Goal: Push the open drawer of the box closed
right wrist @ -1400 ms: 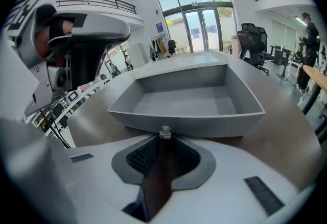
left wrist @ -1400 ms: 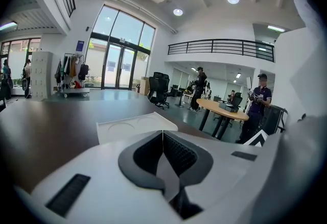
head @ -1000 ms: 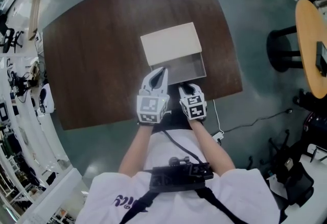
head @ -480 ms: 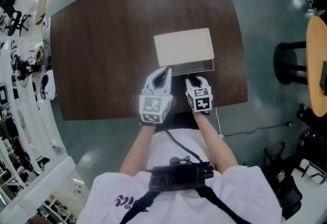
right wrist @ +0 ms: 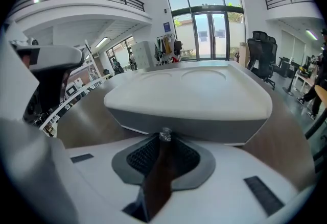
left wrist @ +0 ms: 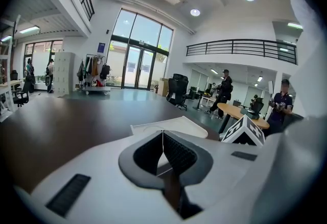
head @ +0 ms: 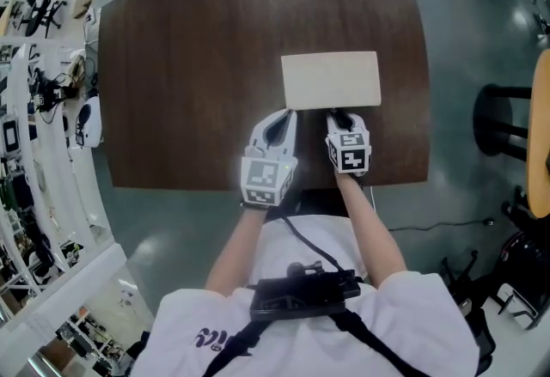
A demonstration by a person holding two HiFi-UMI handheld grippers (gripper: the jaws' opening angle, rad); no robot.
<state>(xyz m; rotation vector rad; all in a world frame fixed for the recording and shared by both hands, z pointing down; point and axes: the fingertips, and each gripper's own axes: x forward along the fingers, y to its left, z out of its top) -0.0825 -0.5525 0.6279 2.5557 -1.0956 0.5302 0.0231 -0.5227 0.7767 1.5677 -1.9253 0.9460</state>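
The table [head: 172, 66] is viewed from the head, high above and steeply downward, so the box [head: 331, 80], the left gripper [head: 286, 115] and the right gripper [head: 339, 118] are taken in together, small. The left gripper view is set low over the tabletop, faced level along its jaws, the box's corner just ahead. The right gripper view is held closest, against the box front, the knob [right wrist: 164, 135] at its jaw tips. The box is shared by all three.

No word, number or brand can be read: the cubes [head: 267, 182] on the left hand-held gripper [head: 282, 118] and right hand-held gripper [head: 338, 116] bear only black-and-white square patterns, the dark shirt print [head: 210, 338] at seven o'clock cannot be made out, and the blue sign [left wrist: 101, 47] by the glass doors [left wrist: 139, 67] is too small.
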